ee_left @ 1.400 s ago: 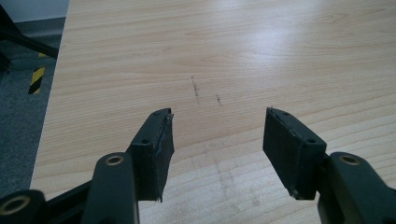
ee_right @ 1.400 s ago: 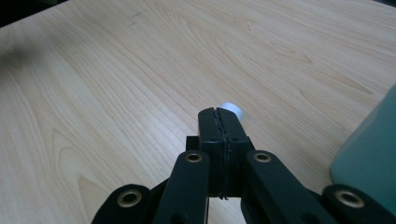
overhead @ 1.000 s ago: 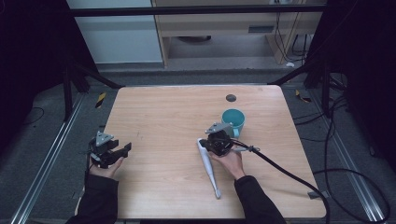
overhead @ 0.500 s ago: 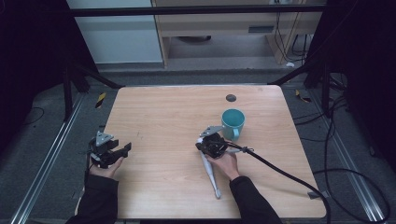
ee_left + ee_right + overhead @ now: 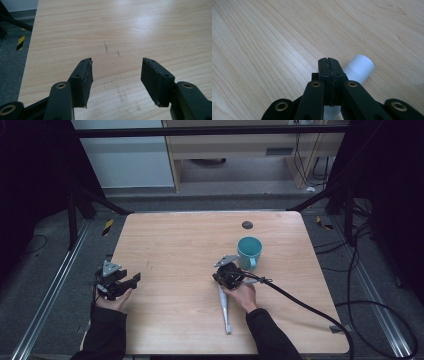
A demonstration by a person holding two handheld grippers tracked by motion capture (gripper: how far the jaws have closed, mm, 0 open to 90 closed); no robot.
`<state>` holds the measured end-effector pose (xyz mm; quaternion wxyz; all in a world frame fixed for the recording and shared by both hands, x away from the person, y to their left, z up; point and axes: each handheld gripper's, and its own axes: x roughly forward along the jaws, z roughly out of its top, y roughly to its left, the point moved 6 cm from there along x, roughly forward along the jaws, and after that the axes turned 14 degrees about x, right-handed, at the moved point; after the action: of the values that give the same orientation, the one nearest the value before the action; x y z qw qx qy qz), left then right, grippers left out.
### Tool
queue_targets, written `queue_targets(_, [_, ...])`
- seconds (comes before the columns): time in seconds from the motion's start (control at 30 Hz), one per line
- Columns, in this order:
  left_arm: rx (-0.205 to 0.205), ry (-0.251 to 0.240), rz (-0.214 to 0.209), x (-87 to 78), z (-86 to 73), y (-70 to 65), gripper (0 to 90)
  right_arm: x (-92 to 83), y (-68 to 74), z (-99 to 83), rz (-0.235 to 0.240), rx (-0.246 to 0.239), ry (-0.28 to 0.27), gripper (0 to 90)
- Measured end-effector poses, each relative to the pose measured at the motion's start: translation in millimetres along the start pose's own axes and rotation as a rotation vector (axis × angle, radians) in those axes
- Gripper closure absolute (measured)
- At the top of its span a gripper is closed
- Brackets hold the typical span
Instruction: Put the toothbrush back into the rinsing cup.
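Note:
A white tube lies on the wooden table, its capped end pointing away from the person. My right gripper hovers over that capped end, just left of a teal mug. In the right gripper view the right gripper has its jaws pressed flat together with nothing between them, and the white tube cap lies on the wood just past the tips. My left gripper rests at the table's left edge. In the left gripper view the left gripper is open over bare wood.
A small dark round spot sits in the tabletop behind the mug. A thick black cable trails from the right gripper off the table's right front. Dark frame rails and floor cables surround the table.
My right gripper has shifted slightly left and toward the person, away from the mug and over the tube's end. The left gripper has stayed put.

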<state>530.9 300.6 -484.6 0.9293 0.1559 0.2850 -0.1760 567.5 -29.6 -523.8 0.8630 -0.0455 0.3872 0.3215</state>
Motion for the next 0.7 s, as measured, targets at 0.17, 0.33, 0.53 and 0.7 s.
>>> queue_targets(0.17, [0.0, -0.001, 0.0, -0.1, 0.2, 0.0, 42.3, -2.2, -2.2, -0.8, -0.025, -0.003, 0.002, 90.0])
queue_targets(0.33, [0.0, -0.001, 0.0, 0.0, 0.2, -0.2, 42.3, -3.3, -6.2, -1.1, -0.031, 0.013, 0.002, 90.0])
queue_targets(0.53, [0.0, -0.002, 0.0, -0.1, 0.3, -0.1, 42.2, -0.9, -10.2, -0.9, -0.038, 0.016, 0.004, 90.0])
queue_targets(0.7, [0.001, -0.001, -0.001, 0.1, 0.2, 0.0, 42.3, -1.4, -13.6, -1.1, -0.046, 0.019, -0.002, 90.0])
